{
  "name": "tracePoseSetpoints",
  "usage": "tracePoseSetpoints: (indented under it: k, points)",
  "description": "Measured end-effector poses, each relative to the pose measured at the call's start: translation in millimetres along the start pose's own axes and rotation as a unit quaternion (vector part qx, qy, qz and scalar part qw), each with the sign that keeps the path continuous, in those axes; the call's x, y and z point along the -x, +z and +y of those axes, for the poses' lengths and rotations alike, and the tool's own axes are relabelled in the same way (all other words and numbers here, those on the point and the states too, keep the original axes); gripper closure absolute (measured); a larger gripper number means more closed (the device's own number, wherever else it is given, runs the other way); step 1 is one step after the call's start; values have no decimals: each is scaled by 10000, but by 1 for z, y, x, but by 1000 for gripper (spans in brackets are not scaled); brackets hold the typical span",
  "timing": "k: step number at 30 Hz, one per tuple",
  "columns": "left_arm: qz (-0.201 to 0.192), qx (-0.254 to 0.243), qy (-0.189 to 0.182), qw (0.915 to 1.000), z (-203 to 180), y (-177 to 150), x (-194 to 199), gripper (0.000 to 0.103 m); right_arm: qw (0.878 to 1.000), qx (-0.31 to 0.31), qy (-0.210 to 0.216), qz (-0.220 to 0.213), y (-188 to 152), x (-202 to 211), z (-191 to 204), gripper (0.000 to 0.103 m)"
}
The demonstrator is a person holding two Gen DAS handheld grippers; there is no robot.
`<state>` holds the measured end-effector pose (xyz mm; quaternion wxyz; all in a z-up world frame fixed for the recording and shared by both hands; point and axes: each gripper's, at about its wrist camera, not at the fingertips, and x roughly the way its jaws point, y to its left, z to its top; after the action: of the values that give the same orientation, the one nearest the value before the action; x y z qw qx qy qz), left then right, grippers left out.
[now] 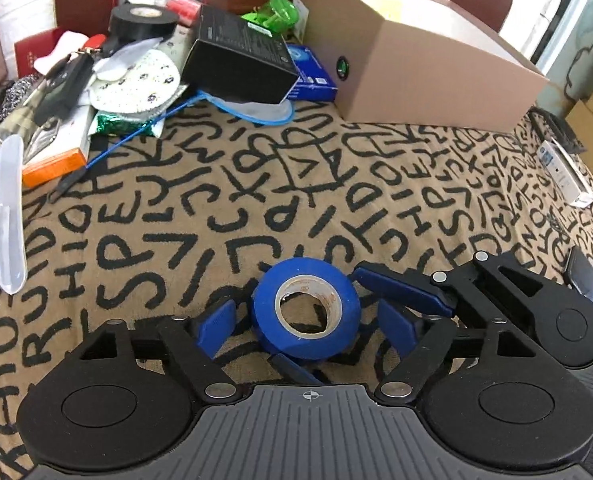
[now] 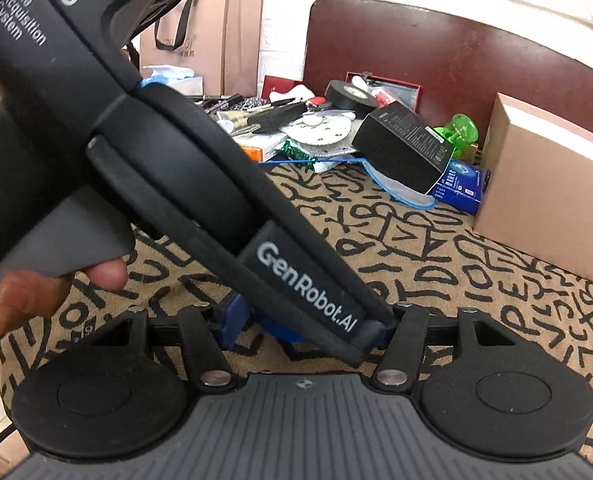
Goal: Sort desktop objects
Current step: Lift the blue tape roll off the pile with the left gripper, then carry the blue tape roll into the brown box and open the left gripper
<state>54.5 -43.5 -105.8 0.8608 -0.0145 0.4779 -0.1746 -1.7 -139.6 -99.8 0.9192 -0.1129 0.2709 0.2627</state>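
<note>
Left tool (image 1: 304, 326) low over the bench (image 1: 256, 200), wide around blue tape roll (image 1: 306, 314), right tool (image 1: 324, 320) crossing from the right, near, wide around the same roll, pads apart from it

You have two tape rolls, one blue (image 1: 306, 314) and one black (image 1: 143, 20), two grippers, left (image 1: 308, 330) and right (image 2: 308, 326), one cardboard box (image 1: 420, 68), and beside it one black box (image 1: 240, 56) and one blue pack (image 1: 310, 74).

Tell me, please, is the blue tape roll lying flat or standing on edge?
Lying flat: the blue tape roll rests on the cloth, core hole facing up.
</note>
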Motion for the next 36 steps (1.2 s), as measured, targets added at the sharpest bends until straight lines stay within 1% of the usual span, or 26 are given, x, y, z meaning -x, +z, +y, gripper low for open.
tracePoseSetpoints:
  k: [2, 4, 8, 13, 18, 21, 24, 26, 27, 28, 29, 32, 36]
  points:
    - [9, -64, 14, 10000, -1, 1, -2, 13, 10000, -18, 3, -4, 0, -1, 0, 36]
    - [5, -122, 52, 9999, -3, 1, -3, 12, 10000, -46, -4, 4, -2, -2, 1, 33]
    - [-10, -231, 98, 9997, -4, 1, -7, 11, 9997, -243, 25, 75, -12, 7, 1, 32]
    - [-69, -413, 232, 9989, -5, -1, -7, 20, 9997, -240, 23, 94, -17, 7, -1, 32]
    - [-46, -304, 171, 9994, -1, 1, -6, 19, 9993, -360, 118, 65, -16, 4, -3, 32]
    - [-39, -435, 210, 9988, -3, 0, -5, 24, 9992, -366, 174, 55, -14, 0, -4, 33]
    - [-26, -474, 234, 9986, -6, 0, -6, 25, 9988, -403, 271, 76, -12, -1, -5, 38]
    - [-24, -519, 258, 9983, -7, 1, -7, 26, 9986, -433, 293, 92, -11, -3, -5, 38]
    - [-16, -510, 240, 9984, -7, 1, -7, 29, 9984, -448, 317, 106, -10, -4, -7, 36]
    - [6, -519, 205, 9984, -8, 2, -6, 39, 9984, -463, 322, 104, -10, -5, -7, 37]
    - [16, -555, 259, 9981, -10, 3, -5, 41, 9983, -473, 324, 96, -10, -4, -8, 37]
    - [-26, -676, 281, 9973, -21, 8, -1, 42, 9987, -436, 250, 61, -10, 0, -8, 38]
    - [-257, -893, 185, 9955, -47, 23, 6, 42, 9988, -487, 18, -109, -6, 16, -19, 38]
